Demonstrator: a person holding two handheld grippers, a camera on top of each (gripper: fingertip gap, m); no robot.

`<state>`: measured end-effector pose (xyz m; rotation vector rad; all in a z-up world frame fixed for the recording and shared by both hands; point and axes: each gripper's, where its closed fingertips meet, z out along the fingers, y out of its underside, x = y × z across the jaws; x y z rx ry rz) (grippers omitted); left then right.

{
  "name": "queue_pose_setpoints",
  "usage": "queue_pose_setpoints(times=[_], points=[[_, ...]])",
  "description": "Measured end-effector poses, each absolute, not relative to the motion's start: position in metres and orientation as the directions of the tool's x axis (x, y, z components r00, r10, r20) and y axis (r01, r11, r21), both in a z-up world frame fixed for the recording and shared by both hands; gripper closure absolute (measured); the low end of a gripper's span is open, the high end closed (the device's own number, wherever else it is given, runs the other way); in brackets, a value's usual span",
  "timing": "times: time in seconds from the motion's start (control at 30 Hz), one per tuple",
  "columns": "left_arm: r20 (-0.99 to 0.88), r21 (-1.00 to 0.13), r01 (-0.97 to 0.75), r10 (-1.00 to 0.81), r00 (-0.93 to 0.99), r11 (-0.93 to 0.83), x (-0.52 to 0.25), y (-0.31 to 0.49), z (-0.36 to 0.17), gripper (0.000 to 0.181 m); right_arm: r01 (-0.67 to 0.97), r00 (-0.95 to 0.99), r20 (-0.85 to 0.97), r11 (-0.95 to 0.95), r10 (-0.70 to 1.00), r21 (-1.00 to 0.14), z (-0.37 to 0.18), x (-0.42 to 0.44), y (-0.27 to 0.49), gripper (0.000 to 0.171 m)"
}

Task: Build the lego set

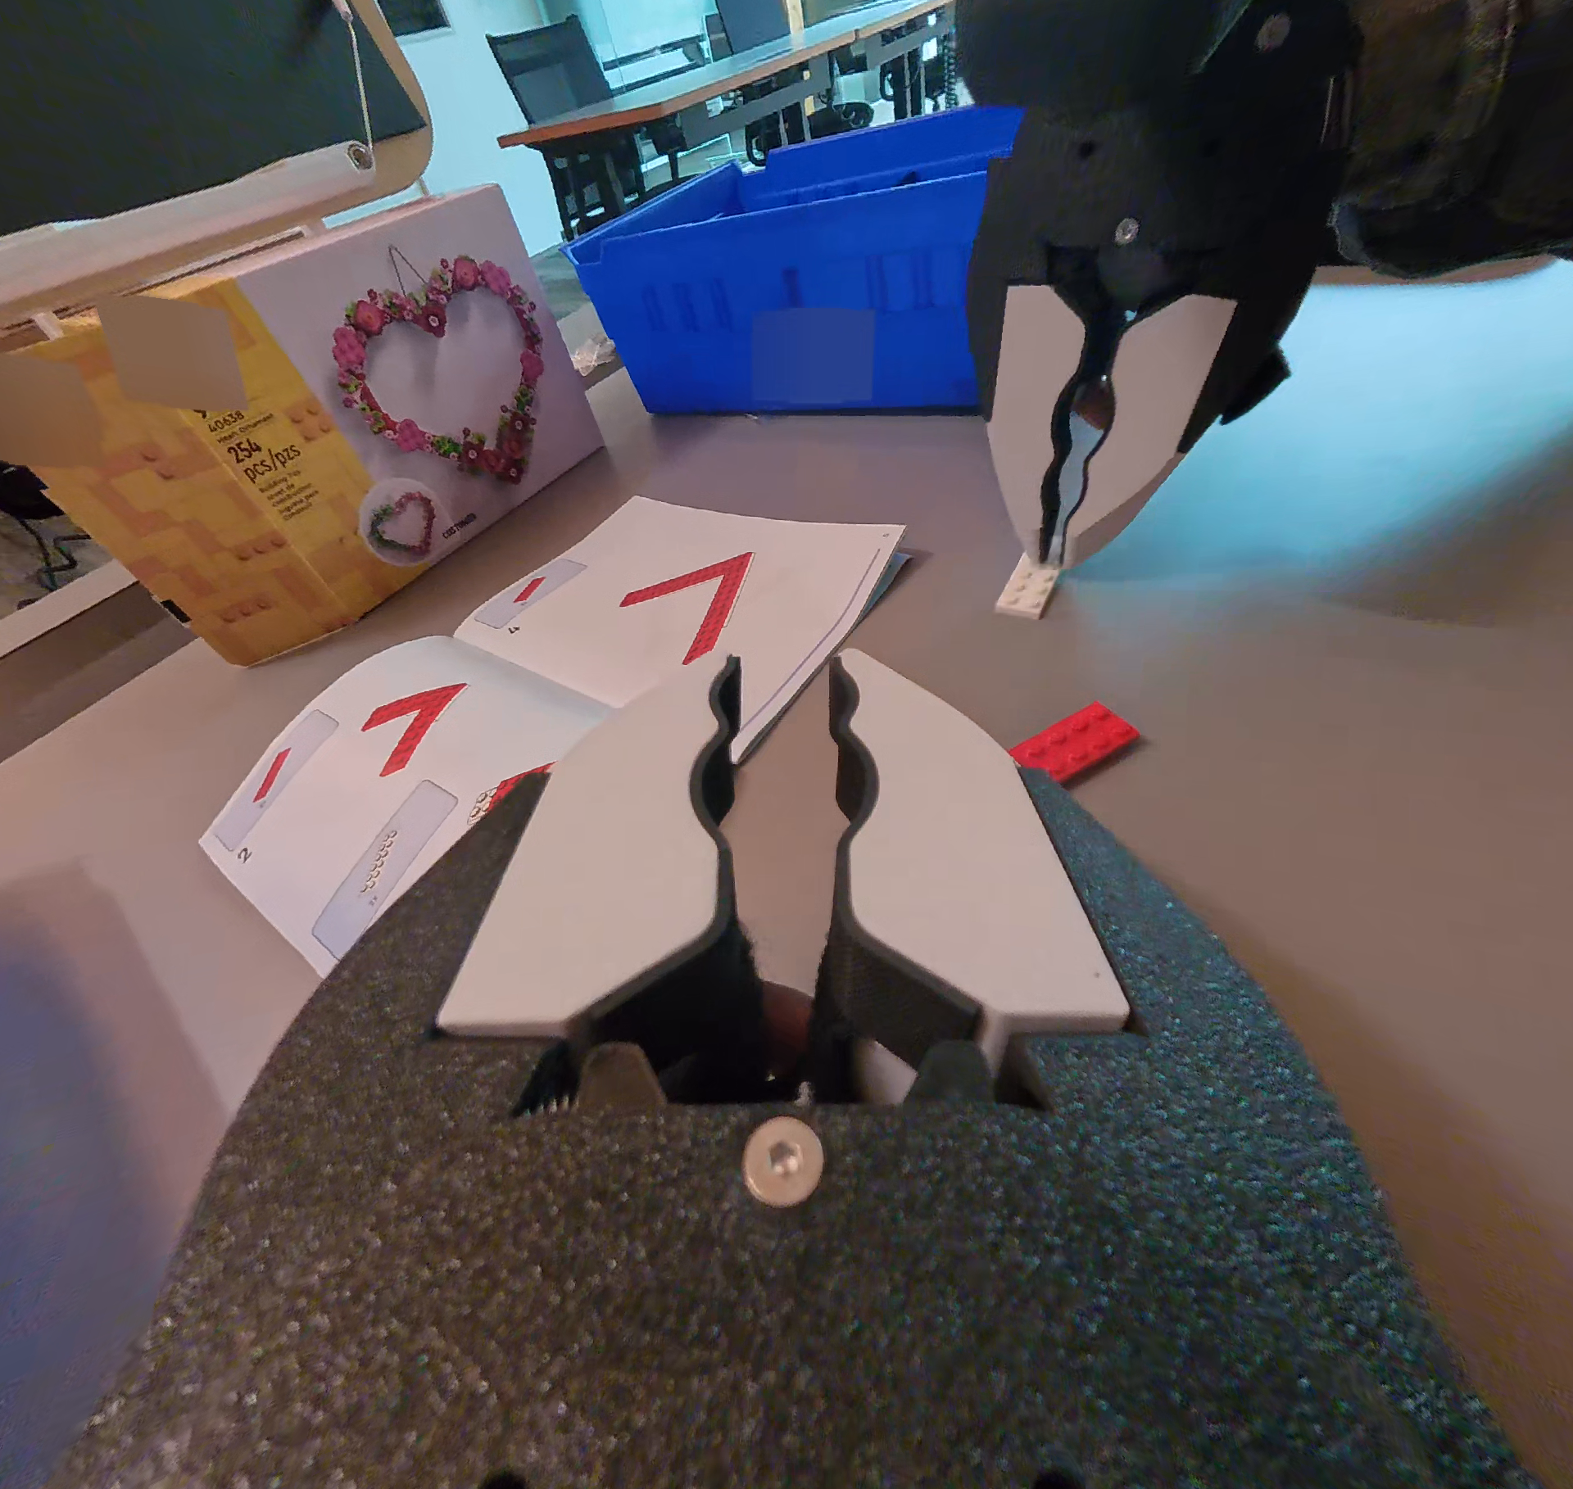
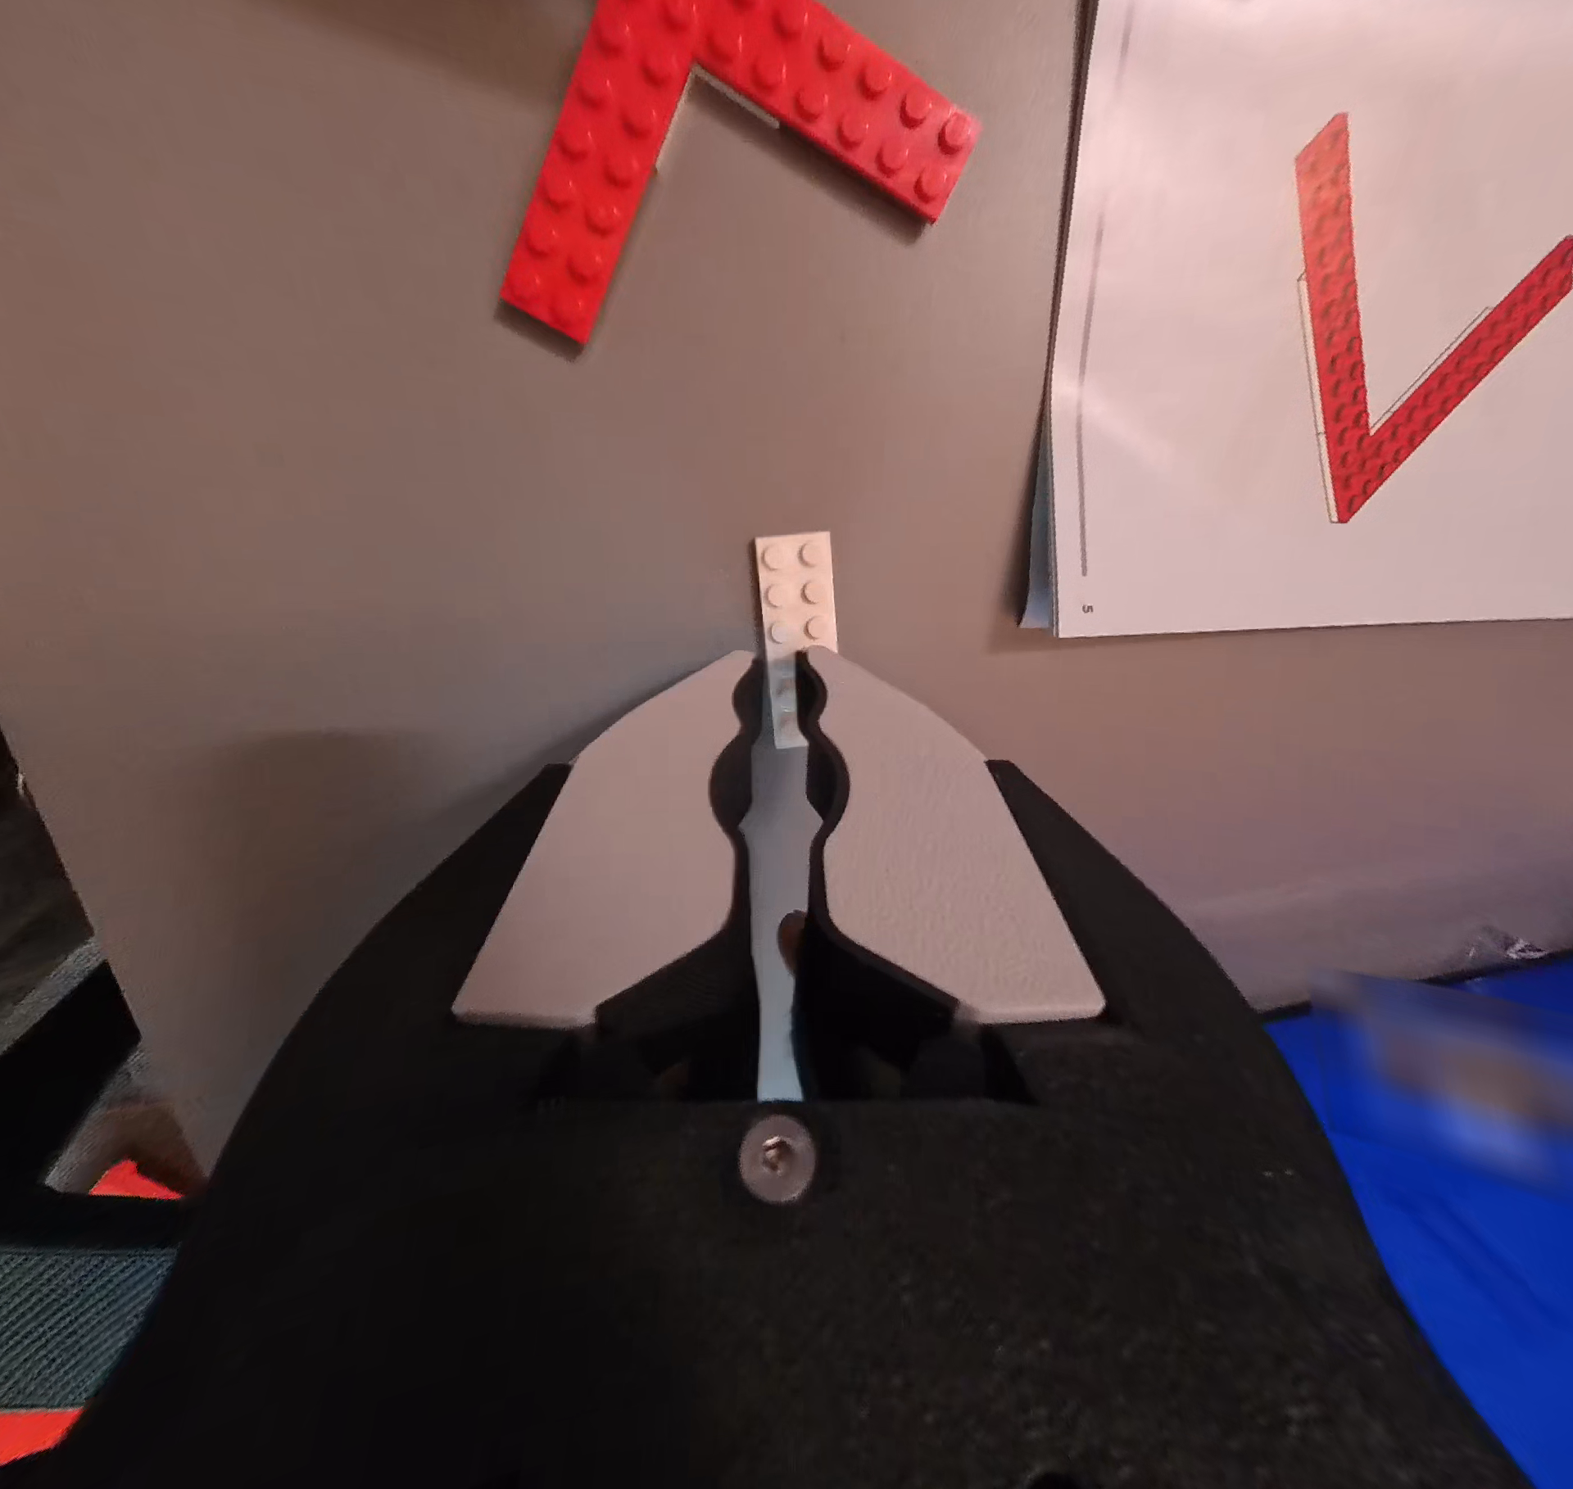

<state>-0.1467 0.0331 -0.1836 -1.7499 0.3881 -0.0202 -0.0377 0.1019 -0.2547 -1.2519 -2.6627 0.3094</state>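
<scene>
You are early in the build: your red L-shaped assembly (image 2: 723, 112) of studded plates lies flat on the grey table (image 2: 340, 512), with a sliver of pale plate showing under its inner corner, and it matches the red angle drawn on the open instruction booklet (image 1: 647, 597) beside it. Your right gripper (image 2: 787, 661) has its jaws almost fully together on the near end of a small white plate (image 2: 796, 589), which sits on or just above the table, well apart from the red assembly; whether it is lifted clear I cannot tell. Your left gripper (image 1: 783, 674) is parted a little and has nothing in it, hovering over the booklet's edge. A loose red plate (image 1: 1074, 740) waits on the table near it. The set's box (image 1: 340, 427) pictures a flower-covered heart, so judging by that nearly all of the model is left, with the blue bin (image 1: 792, 299) behind
</scene>
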Motion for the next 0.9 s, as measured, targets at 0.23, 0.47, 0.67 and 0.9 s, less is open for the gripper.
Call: queue_pose_setpoints(times=[0.23, 0.47, 0.67, 0.9], points=[[-0.2, -0.952, -0.25, -0.26, 0.945, -0.174, -0.148, 0.034, -0.185, 0.162, 0.685, -0.607, 0.006, 0.528, 0.794, -0.502, -0.215, -0.037, 0.093, 0.152], [-0.185, -0.956, -0.234, -0.255, 0.949, -0.175, -0.15, 0.035, -0.184, 0.162, 0.615, -0.48, 0.141, 0.447, 0.866, -0.649, -0.123, 0.003, 0.167, 0.151], [-0.176, -0.96, -0.227, -0.28, 0.944, -0.163, -0.148, 0.034, -0.183, 0.162, 0.716, -0.388, 0.184, 0.421, 0.903, -0.557, -0.122, 0.044, 0.245, 0.148], [-0.157, -0.968, -0.205, -0.286, 0.945, -0.147, -0.149, 0.032, -0.18, 0.161, 0.813, -0.406, 0.161, 0.436, 0.899, -0.386, -0.167, 0.057, 0.303, 0.14]])
